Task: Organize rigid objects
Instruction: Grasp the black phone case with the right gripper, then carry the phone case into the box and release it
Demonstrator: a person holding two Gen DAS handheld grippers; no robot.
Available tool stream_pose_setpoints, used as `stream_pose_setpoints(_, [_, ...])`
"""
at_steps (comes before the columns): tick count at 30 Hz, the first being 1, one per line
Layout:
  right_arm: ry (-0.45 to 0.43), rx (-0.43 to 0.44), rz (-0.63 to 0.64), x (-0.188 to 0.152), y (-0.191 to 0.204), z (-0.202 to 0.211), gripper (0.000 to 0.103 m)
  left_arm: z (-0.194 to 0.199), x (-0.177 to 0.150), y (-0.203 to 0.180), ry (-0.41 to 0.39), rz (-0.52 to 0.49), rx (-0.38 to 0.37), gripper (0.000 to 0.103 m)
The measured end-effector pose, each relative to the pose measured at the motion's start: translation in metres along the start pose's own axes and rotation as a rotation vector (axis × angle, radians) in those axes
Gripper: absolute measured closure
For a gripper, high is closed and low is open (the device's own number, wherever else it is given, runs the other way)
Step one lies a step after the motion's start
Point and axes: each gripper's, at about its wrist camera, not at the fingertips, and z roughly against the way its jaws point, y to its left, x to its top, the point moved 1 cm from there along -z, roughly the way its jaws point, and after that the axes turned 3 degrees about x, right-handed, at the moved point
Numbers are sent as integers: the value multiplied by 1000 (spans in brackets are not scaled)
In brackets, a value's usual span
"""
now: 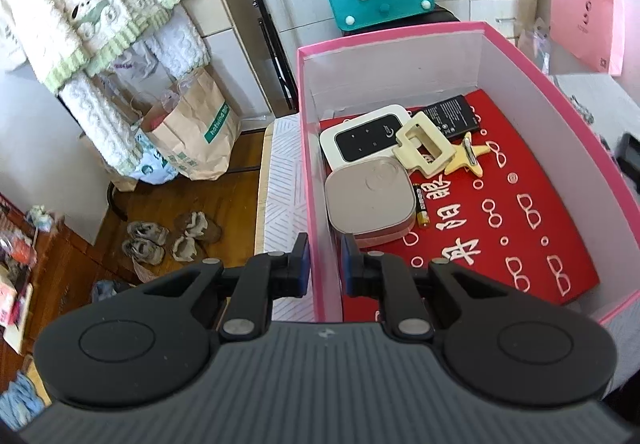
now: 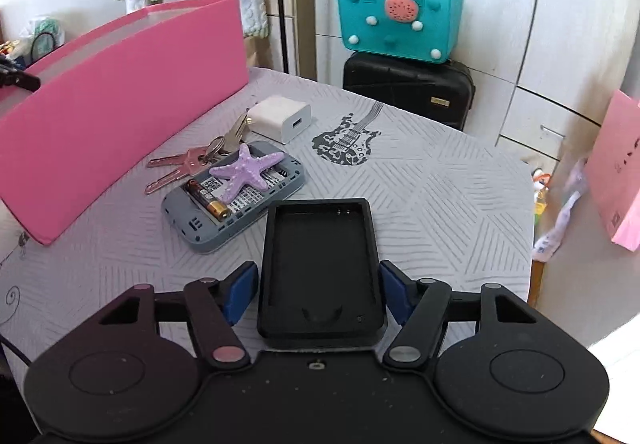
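Observation:
In the left wrist view my left gripper (image 1: 325, 264) is shut on the near left wall of the pink box (image 1: 316, 179). Inside lie a white router (image 1: 362, 141), a beige square case (image 1: 370, 199), a cream clip (image 1: 424, 149), a yellow star (image 1: 468, 157), a black battery pack (image 1: 452, 117) and an AA battery (image 1: 421, 209). In the right wrist view my right gripper (image 2: 319, 290) is shut on a black tray-like case (image 2: 320, 268) above the table. A grey device shell (image 2: 236, 195) holds a purple starfish (image 2: 244, 173) and a battery (image 2: 206, 199). Keys (image 2: 188, 161) and a white charger (image 2: 280, 117) lie beside the pink box (image 2: 120, 99).
A teal bag (image 2: 398, 23) stands on a black suitcase (image 2: 408, 91) behind the table. A pink paper bag (image 2: 616, 171) hangs at the right. Shoes (image 1: 172, 240) and paper bags (image 1: 192, 131) sit on the floor left of the table.

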Motion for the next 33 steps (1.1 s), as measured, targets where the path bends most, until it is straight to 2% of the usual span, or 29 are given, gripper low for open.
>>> stream_pose_setpoints(2, [-10,-2,-46,2,-6,0,32,1,-1,-2,-3,-20,2,89])
stream_pose_setpoints(3, [-13,-14,-50,3,-7,-2,37,1,-1,-2,-3,-27,0,89])
stream_pose_setpoints(5, [-12,-66,-14,7,-2,-1,37,3,-2,-2,-6,-35,0,89])
stream_pose_setpoints(8, [-65,-46,-81,11,1,13,37,4,-4,0,-7,-39,-10,89])
stream_pose_setpoints(11, [-115,-117,-35,15,12,28,37,4,-4,0,-11,-35,-17,89])
stream_pose_setpoints(16, [-230,-26,-50,39,27,58,37,4,-4,-1,-19,-53,-10,89])
stream_pose_setpoints(19, [-321,60,14,64,51,74,37,4,-5,0,-16,-56,-9,91])
stream_pose_setpoints(22, [-348,184,104,91,76,79,37,3,-5,1,-18,-52,-18,91])
stream_pose_setpoints(27, [-280,368,241,136,120,55,37,0,-3,4,-12,-49,-31,91])
stream_pose_setpoints(30, [-181,437,333,163,142,22,37,0,-3,5,-12,-50,-39,91])
stream_pose_setpoints(33, [-24,447,428,182,164,-19,37,0,-3,5,-13,-50,-45,91])
